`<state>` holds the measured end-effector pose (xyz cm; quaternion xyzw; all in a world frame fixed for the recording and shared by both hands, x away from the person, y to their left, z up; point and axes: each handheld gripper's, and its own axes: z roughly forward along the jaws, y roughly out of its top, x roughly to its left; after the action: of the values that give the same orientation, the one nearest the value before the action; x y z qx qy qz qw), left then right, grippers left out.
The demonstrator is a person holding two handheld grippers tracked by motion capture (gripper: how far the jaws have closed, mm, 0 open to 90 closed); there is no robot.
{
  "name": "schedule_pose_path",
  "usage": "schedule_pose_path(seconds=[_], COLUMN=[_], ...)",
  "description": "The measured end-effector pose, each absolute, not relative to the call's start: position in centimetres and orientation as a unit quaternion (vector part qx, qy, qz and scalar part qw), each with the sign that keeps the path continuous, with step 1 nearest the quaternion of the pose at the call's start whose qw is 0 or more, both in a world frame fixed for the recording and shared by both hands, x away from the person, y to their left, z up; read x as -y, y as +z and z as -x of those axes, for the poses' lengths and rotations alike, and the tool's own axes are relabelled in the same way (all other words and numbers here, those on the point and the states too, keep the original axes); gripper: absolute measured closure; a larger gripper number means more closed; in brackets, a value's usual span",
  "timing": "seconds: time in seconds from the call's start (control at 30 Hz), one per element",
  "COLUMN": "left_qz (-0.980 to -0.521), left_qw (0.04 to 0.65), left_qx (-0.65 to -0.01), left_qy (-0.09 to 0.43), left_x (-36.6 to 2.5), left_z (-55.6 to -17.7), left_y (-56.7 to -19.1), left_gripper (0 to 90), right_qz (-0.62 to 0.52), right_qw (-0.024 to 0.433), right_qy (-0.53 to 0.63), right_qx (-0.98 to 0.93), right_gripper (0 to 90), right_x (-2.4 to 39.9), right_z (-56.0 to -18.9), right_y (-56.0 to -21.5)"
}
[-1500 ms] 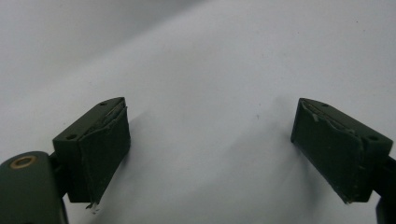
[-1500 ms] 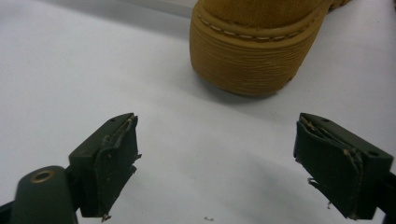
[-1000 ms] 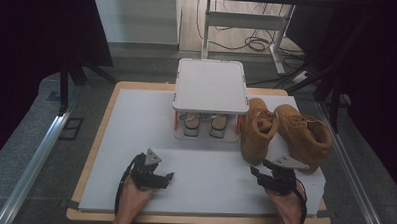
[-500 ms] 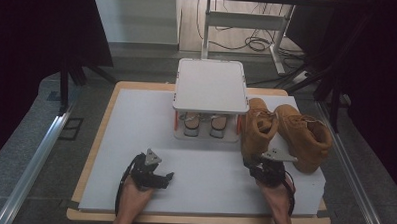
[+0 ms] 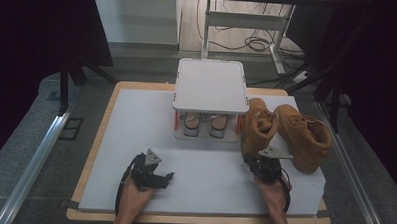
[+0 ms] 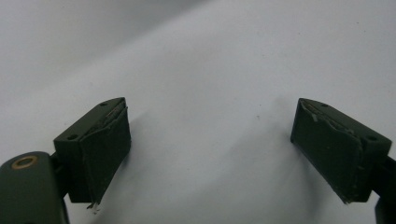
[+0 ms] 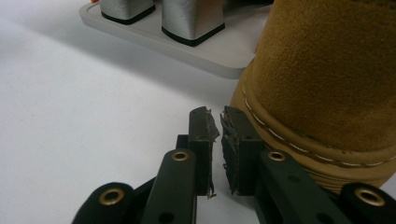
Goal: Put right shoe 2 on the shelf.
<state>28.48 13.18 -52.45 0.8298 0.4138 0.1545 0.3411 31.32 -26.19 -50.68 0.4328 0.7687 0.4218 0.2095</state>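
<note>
2 claws in play | right claw [image 7: 219, 122] has crept up to the near boot [image 5: 258, 126] on the table [image 5: 136, 120], jaws just closing to nearly clenched, nothing between them | left claw [image 6: 210, 140] released, idle | boot not yet gripped

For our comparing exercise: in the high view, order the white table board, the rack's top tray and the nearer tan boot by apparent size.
1. White table board
2. Rack's top tray
3. Nearer tan boot

Rough suede boot [image 7: 327, 70] (matt tan)
</note>
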Motion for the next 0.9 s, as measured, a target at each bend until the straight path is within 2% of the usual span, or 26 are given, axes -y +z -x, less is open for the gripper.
schedule_pose_path(seconds=[0.13, 0.9], left_qz=[-0.830, -0.830], left_qw=[0.341, 0.341], left_qx=[-0.413, -0.413], left_qy=[0.155, 0.155], left_x=[-13.2, -13.2], left_z=[-28.5, -28.5], left_y=[-52.4, -52.4], left_gripper=[11.8, 11.9], right_qz=[-0.432, -0.443], right_qw=[0.223, 0.252], right_qy=[0.415, 0.386], right_qx=[-0.769, -0.769], right_gripper=[89.3, 90.0], right_x=[26.2, 29.2], right_z=[-31.3, -30.4], right_y=[-50.7, -50.4])
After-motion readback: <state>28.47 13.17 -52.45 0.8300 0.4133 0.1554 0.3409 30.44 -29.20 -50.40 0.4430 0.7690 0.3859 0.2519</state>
